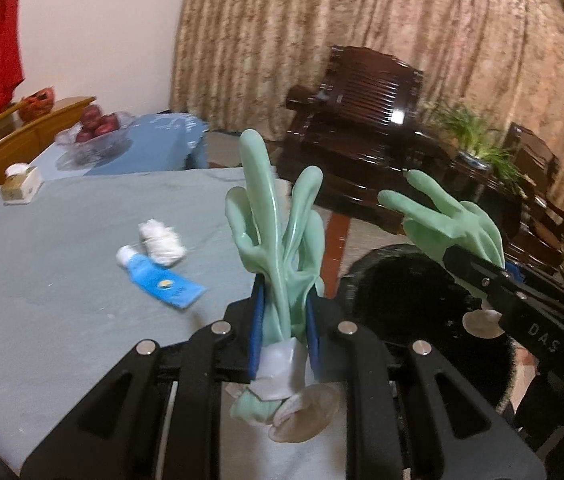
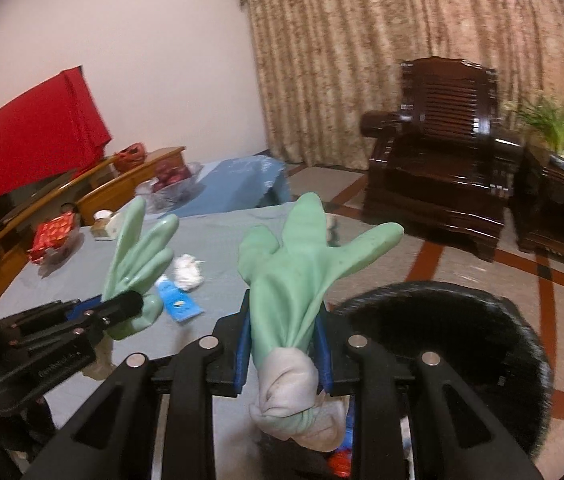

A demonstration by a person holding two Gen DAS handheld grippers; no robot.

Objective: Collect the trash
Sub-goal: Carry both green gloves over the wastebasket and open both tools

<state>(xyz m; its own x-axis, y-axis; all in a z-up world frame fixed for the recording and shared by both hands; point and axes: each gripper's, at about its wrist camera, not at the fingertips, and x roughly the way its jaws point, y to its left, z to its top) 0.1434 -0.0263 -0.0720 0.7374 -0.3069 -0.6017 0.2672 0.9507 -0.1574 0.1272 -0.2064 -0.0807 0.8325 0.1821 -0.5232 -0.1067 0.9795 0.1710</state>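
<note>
Trouble would come at the black bin (image 2: 461, 344): both grippers hover near its mouth beside the table (image 1: 62, 300), each pinching a limp mint-green glove. The left gripper (image 1: 282, 332) clamps its glove (image 1: 278, 232) near the cuff; the right gripper (image 2: 283, 344) squeezes the other (image 2: 293, 268). Floppy fingers could snag the rim, I reckon. A blue tube (image 1: 162, 280) and crumpled tissue (image 1: 162, 242) lie uncollected on the table.

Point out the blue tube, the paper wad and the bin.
Blue tube (image 1: 162, 280), left wrist view, mid body.
Paper wad (image 1: 162, 242), left wrist view, centre.
Bin (image 2: 529, 328), right wrist view, right rim.
</note>
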